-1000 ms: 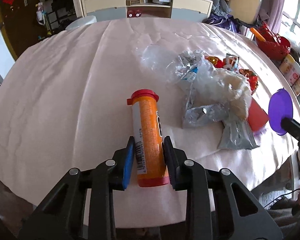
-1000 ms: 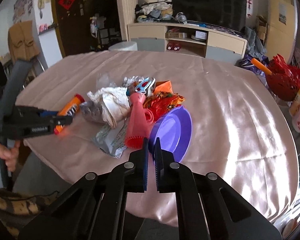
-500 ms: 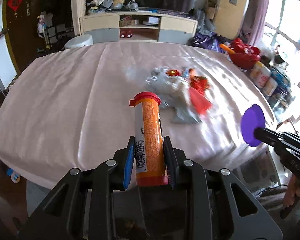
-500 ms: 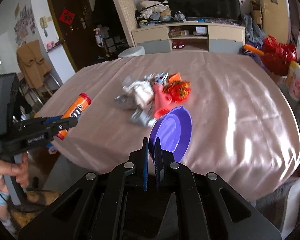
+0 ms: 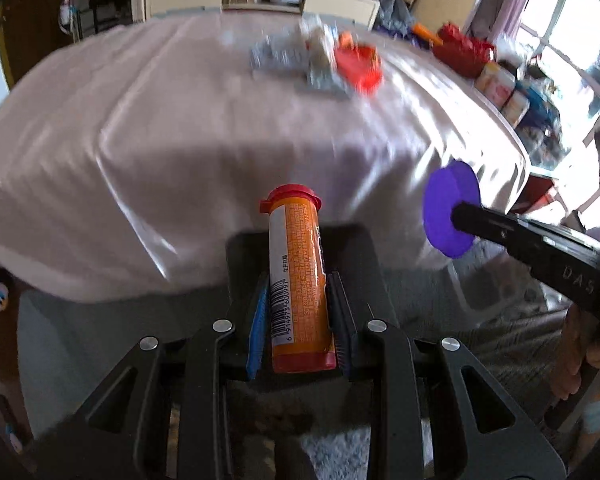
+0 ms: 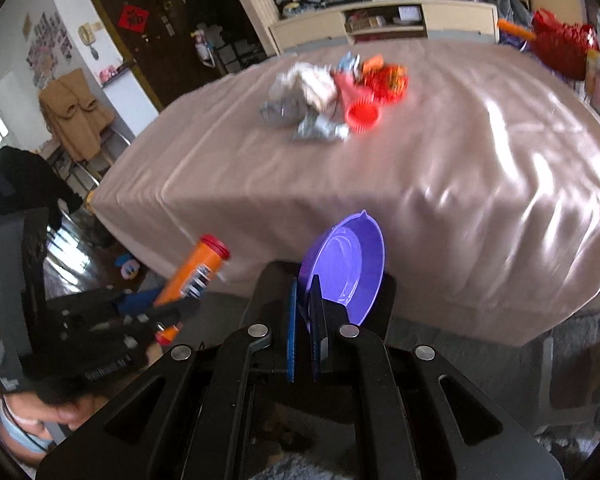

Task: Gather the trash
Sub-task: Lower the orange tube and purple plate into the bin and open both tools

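My left gripper (image 5: 298,292) is shut on an orange tube with a red cap (image 5: 298,280), held in the air off the table's near edge; the tube also shows in the right wrist view (image 6: 196,270). My right gripper (image 6: 305,292) is shut on the rim of a purple bowl (image 6: 346,266), also off the table; the bowl shows in the left wrist view (image 5: 450,214). A pile of trash (image 6: 324,96) with crumpled wrappers, foil and a red ribbed cup (image 6: 362,114) lies on the pink tablecloth (image 6: 440,152), far from both grippers; it also shows in the left wrist view (image 5: 320,60).
A dark box-like object (image 5: 300,248) sits below the grippers on the grey floor (image 6: 480,360). A cabinet (image 6: 384,20) stands behind the table. Red baskets and bottles (image 5: 492,68) stand at the right. A chair with a brown coat (image 6: 76,116) is at the left.
Both grippers have pulled back from the table and dropped lower, carrying the tube and the bowl. The trash pile now lies farther away.
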`<state>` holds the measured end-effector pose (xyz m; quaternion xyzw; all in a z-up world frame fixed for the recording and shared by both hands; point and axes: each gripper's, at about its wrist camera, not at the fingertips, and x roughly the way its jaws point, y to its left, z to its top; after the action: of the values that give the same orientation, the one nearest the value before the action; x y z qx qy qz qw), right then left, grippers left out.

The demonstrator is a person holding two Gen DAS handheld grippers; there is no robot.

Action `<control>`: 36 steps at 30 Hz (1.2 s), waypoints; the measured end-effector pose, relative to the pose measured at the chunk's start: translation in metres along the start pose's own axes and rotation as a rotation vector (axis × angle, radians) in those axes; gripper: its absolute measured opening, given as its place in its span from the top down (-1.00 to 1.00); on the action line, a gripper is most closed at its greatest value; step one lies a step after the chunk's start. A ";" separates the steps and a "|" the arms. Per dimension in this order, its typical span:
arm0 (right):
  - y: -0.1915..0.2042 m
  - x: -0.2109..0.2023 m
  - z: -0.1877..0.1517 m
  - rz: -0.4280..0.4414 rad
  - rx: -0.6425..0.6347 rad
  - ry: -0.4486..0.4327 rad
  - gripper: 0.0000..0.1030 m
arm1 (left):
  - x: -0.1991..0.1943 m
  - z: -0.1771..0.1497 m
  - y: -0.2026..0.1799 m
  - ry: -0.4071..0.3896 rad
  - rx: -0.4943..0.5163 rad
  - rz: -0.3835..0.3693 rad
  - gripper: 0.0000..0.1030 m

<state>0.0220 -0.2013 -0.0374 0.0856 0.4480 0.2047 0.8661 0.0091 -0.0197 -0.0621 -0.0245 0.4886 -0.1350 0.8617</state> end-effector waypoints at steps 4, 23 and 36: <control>-0.003 0.028 -0.017 0.003 0.017 0.080 0.86 | 0.025 -0.014 -0.006 0.060 0.006 -0.004 0.48; -0.011 0.075 -0.027 -0.018 0.081 0.193 0.80 | 0.086 -0.027 -0.004 0.193 0.018 -0.016 0.46; -0.040 0.045 -0.013 -0.149 0.162 0.087 -0.60 | 0.058 -0.016 0.009 0.122 -0.019 0.023 -0.60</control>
<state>0.0455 -0.2180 -0.0915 0.1128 0.5052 0.1063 0.8490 0.0259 -0.0250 -0.1206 -0.0187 0.5418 -0.1219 0.8314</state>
